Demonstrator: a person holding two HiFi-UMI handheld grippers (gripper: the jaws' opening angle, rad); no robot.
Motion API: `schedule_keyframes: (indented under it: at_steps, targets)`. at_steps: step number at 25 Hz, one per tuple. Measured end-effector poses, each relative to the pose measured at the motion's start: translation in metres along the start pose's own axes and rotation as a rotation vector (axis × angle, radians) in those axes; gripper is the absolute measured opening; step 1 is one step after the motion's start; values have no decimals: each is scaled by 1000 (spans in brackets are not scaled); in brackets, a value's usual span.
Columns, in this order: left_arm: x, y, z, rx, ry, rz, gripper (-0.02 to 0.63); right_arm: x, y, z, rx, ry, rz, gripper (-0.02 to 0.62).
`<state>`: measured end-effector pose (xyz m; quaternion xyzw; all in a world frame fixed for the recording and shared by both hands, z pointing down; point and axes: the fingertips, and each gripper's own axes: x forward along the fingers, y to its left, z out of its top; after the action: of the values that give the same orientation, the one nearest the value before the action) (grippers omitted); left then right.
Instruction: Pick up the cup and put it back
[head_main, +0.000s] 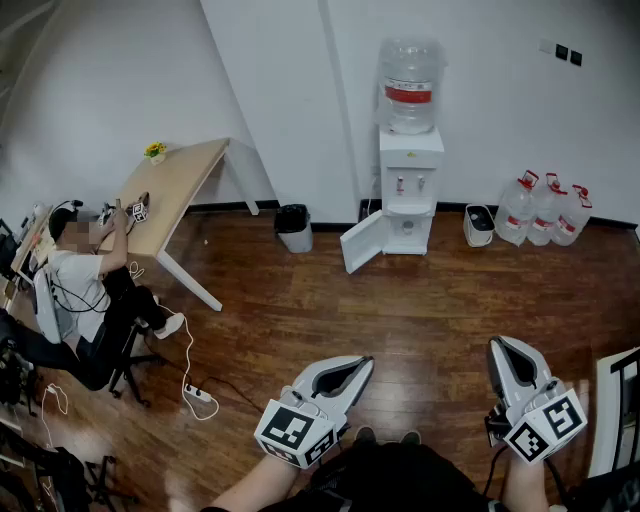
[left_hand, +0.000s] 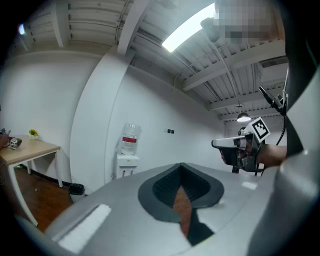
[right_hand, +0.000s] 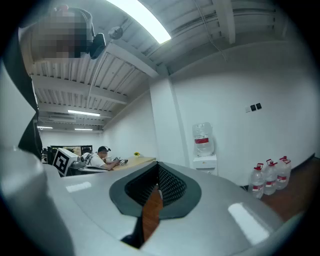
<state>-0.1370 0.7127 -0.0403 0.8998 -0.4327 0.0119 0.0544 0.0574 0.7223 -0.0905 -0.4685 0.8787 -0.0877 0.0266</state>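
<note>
Left gripper and right gripper are held closed, empty. A bottle is seated atop the water dispenser; three jugs are set to its right.

Dark wooden floor: water dispenser stands far ahead of the fingers, bin farther left, spare bottles farther right.

Evenly bright, lit from overhead by a ceiling strip light, blown out to pure white in both gripper views. Dull sheen across the wooden floor. Strongly bowed toward the edges, with dark vignetted corners in the gripper views. Pale glare patches on the left gripper and right gripper, soft-focus so near the lens.
</note>
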Motion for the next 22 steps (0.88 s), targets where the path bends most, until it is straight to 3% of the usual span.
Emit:
schedule_keyframes:
  at_steps: [17, 22]
  targets:
    - [-6, 66, -17, -18, 27, -34, 1, 53, 21, -15, 2, 9, -52, 2]
    - [21, 76, -25, -25, 35, -39, 1, 72, -1, -23, 7, 19, -54, 2]
